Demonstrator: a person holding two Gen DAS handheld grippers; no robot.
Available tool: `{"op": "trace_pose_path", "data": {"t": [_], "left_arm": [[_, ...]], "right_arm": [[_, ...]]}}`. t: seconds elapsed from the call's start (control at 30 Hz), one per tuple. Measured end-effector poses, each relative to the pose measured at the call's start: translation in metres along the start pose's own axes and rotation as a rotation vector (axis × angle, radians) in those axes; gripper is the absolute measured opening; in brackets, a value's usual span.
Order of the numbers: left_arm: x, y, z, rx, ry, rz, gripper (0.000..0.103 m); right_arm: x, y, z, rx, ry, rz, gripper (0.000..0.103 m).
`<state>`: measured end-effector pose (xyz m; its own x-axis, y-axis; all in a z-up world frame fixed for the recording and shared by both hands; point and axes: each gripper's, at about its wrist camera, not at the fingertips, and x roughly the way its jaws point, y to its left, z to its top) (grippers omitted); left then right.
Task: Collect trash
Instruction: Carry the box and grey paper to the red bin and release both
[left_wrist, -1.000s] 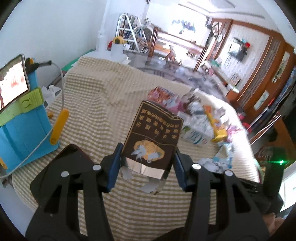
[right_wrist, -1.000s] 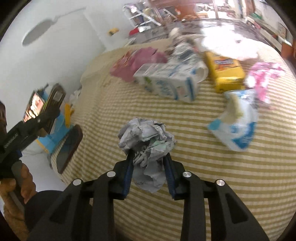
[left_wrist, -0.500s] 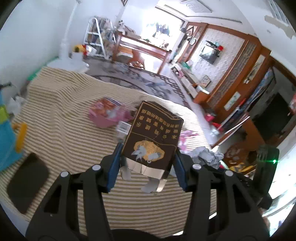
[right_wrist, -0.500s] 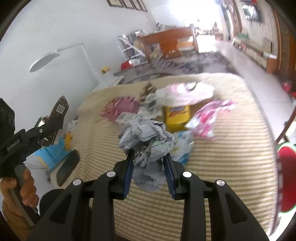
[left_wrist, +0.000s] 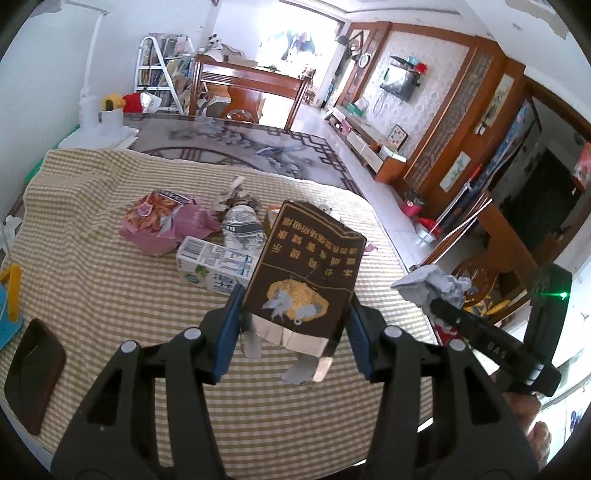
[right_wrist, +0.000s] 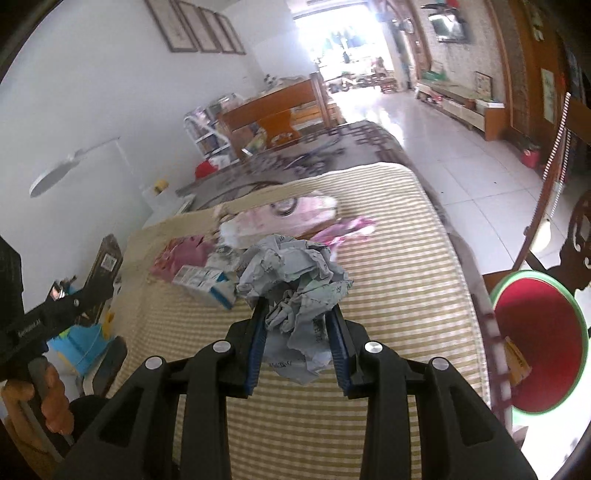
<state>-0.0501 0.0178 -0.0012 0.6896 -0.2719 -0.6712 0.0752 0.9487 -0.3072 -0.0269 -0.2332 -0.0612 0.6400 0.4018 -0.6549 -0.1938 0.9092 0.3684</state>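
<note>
Your left gripper (left_wrist: 291, 325) is pinching a dark brown carton (left_wrist: 304, 280) between its blue pads, the carton standing upright above the jaws with its torn silver end hanging below them. Your right gripper (right_wrist: 297, 343) is clamping a crumpled paper wad (right_wrist: 293, 280) that is bulging above the fingers. More trash, including a milk box (left_wrist: 212, 267), is lying on the checked cloth (left_wrist: 92, 258) beyond. A red bin (right_wrist: 535, 332) is standing beside the table.
</note>
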Motion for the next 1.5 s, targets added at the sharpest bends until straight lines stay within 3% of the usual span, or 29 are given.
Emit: {"op": "trace_pose_path", "data": {"t": [0.53,0.8,1.3,1.5], "left_arm": [[0.048,-0.050,-0.020,0.096,0.114,-0.046,0.050],[0.058,-0.052,-0.025,0.072,0.155,-0.070,0.050],[0.087,-0.136,-0.042,0.195,0.206,-0.198,0.050],[0.115,-0.170,-0.045,0.218,0.257,-0.275,0.050]], "right_arm": [[-0.009,-0.036,-0.006,0.094,-0.020,-0.031,0.031],[-0.019,-0.050,-0.007,0.127,-0.047,-0.062,0.031],[-0.055,-0.118,-0.021,0.266,-0.107,-0.205,0.031],[-0.082,-0.148,-0.020,0.317,-0.200,-0.368,0.031]]}}
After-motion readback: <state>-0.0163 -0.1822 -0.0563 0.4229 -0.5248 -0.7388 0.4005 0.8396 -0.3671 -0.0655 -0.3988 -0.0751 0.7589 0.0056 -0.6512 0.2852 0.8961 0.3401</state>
